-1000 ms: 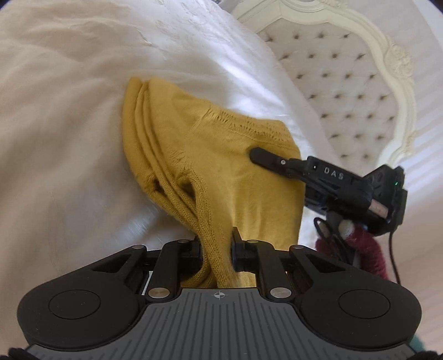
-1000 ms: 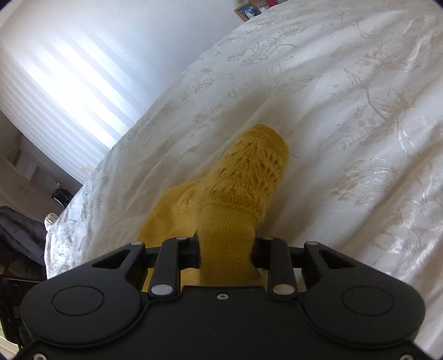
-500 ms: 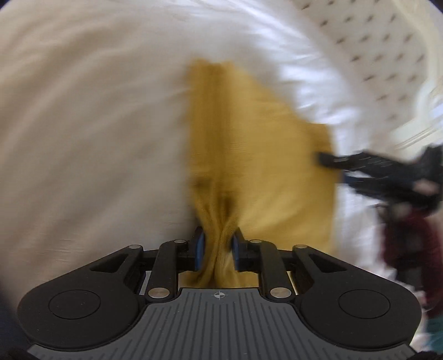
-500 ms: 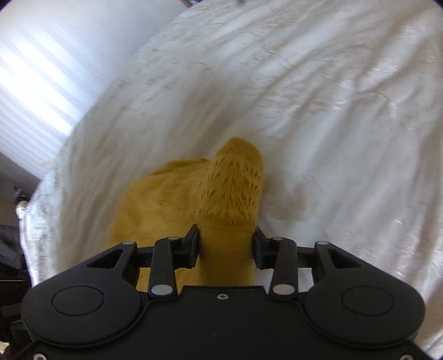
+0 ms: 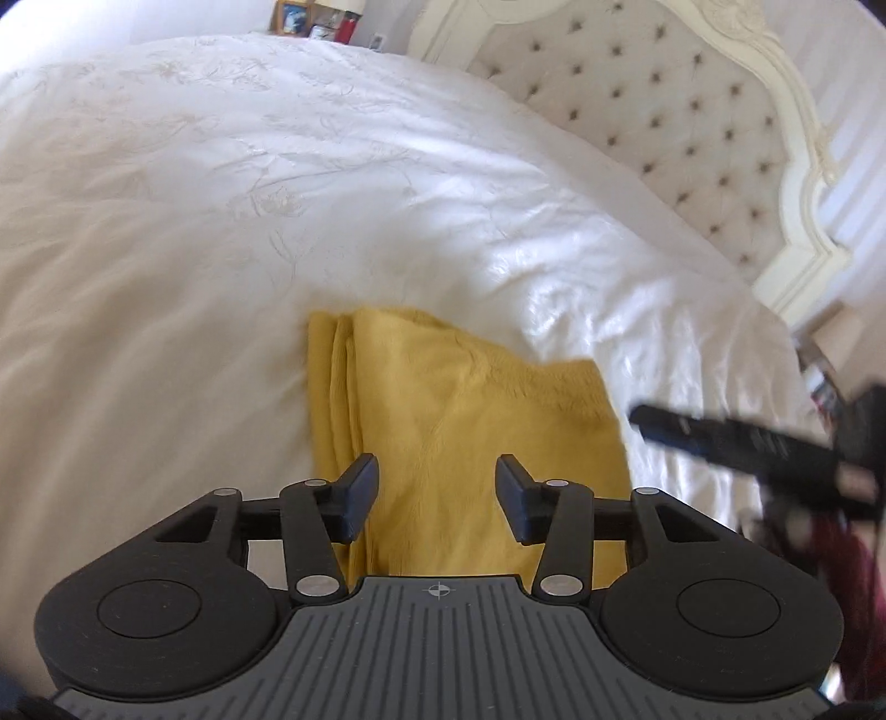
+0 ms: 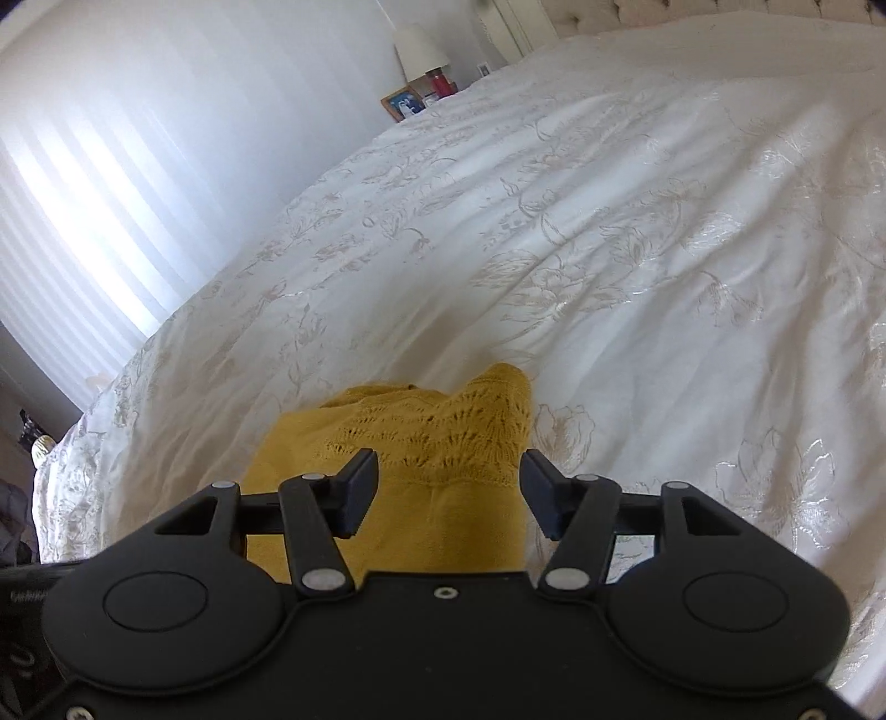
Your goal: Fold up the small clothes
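Note:
A mustard-yellow knitted garment (image 5: pixel 459 421) lies folded flat on the white bedspread (image 5: pixel 221 221), with stacked fold edges along its left side. My left gripper (image 5: pixel 437 498) hovers over its near edge; its jaws are opening and the pads stand clear of the knit. In the right wrist view the same garment (image 6: pixel 421 443) shows its lacy patterned end. My right gripper (image 6: pixel 448 493) is above it, jaws opening, with the fabric lying under the gap and untouched by the pads. The right gripper (image 5: pixel 736 437) also appears, blurred, at the right of the left wrist view.
A tufted cream headboard (image 5: pixel 692 111) stands at the far right of the bed. A bedside table with a lamp (image 6: pixel 418 52) and a picture frame (image 6: pixel 401 102) is beyond the bed. A dark red sleeve (image 5: pixel 853 598) shows at the right edge.
Both grippers have let go of the yellow garment and spread their jaws. The garment now lies flat on the bed, and both grippers have drawn back from it.

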